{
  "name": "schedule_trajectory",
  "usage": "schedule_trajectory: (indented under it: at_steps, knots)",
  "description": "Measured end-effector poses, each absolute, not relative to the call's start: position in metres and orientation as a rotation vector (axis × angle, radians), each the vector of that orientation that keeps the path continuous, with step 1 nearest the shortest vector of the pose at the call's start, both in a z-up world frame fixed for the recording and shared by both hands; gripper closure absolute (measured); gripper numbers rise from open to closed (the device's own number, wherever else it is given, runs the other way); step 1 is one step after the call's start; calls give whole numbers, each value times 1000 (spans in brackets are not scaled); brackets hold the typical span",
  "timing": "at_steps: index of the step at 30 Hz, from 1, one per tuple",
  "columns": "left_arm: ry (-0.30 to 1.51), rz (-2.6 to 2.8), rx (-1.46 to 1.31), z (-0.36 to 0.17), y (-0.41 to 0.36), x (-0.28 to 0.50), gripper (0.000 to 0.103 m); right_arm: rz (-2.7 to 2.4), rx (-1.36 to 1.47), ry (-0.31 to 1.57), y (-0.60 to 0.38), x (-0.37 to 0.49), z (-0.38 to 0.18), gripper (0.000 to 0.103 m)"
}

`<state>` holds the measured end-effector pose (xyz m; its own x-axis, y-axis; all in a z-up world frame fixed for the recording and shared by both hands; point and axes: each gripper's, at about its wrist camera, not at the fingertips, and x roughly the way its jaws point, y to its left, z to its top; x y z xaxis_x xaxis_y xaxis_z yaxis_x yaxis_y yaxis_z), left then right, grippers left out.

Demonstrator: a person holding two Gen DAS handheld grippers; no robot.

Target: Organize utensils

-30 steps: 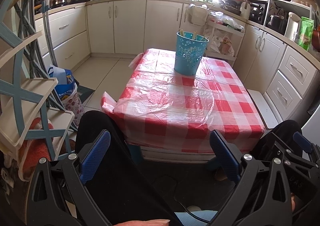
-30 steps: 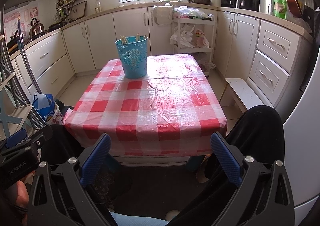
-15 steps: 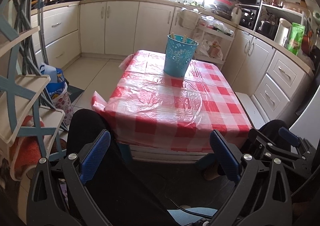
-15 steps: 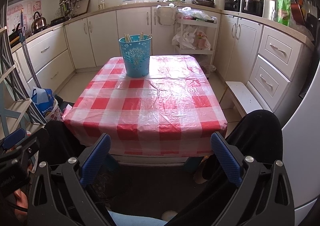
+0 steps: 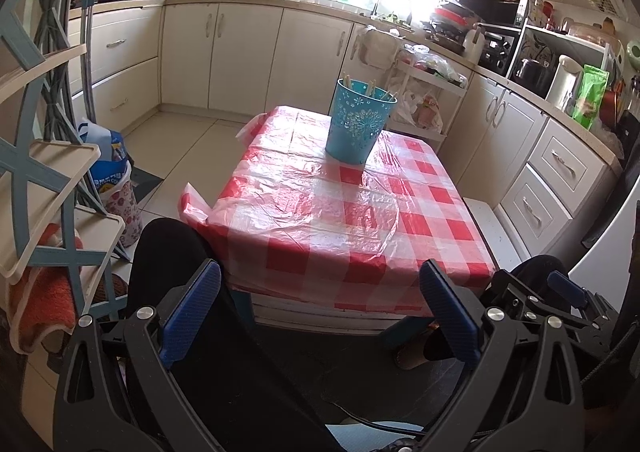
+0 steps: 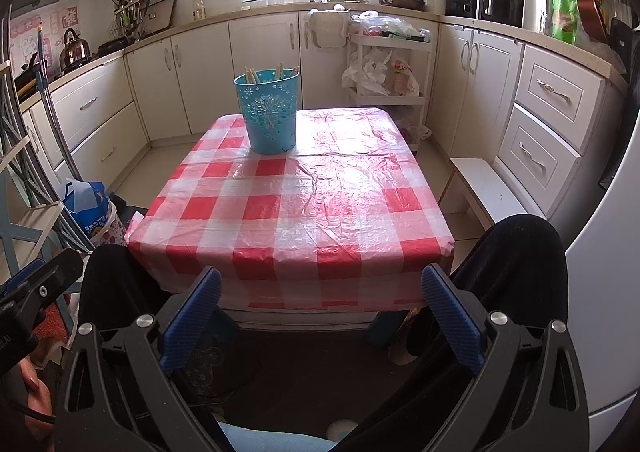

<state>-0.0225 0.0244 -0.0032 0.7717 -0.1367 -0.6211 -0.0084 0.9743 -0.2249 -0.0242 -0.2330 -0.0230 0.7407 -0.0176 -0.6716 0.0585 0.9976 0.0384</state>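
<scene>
A blue perforated bucket (image 5: 358, 120) stands on the far part of the table with the red-and-white checked cloth (image 5: 340, 220); it also shows in the right wrist view (image 6: 269, 112). Pale utensil ends (image 6: 280, 72) stick out of its top. My left gripper (image 5: 320, 312) is open and empty, held below the table's near edge above my lap. My right gripper (image 6: 320, 316) is open and empty, also short of the near edge. The right gripper shows at the lower right of the left wrist view (image 5: 560, 292).
A shelf rack (image 5: 52, 180) stands close on the left with a blue bag (image 5: 108, 172) on the floor beside it. A white stool (image 6: 484, 188) stands right of the table. Cabinets and a cluttered trolley (image 6: 384, 64) line the far walls.
Both grippers have drawn back and tilted a little, so the table and bucket sit slightly farther off. Both stay open and empty.
</scene>
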Motion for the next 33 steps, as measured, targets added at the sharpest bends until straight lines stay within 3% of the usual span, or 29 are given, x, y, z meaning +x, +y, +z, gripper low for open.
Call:
schedule_trajectory:
  at_steps: [33]
  knots:
    - [712,40,-193,-8,31,-20,7,-40,59,735,-233,-26,-24,7]
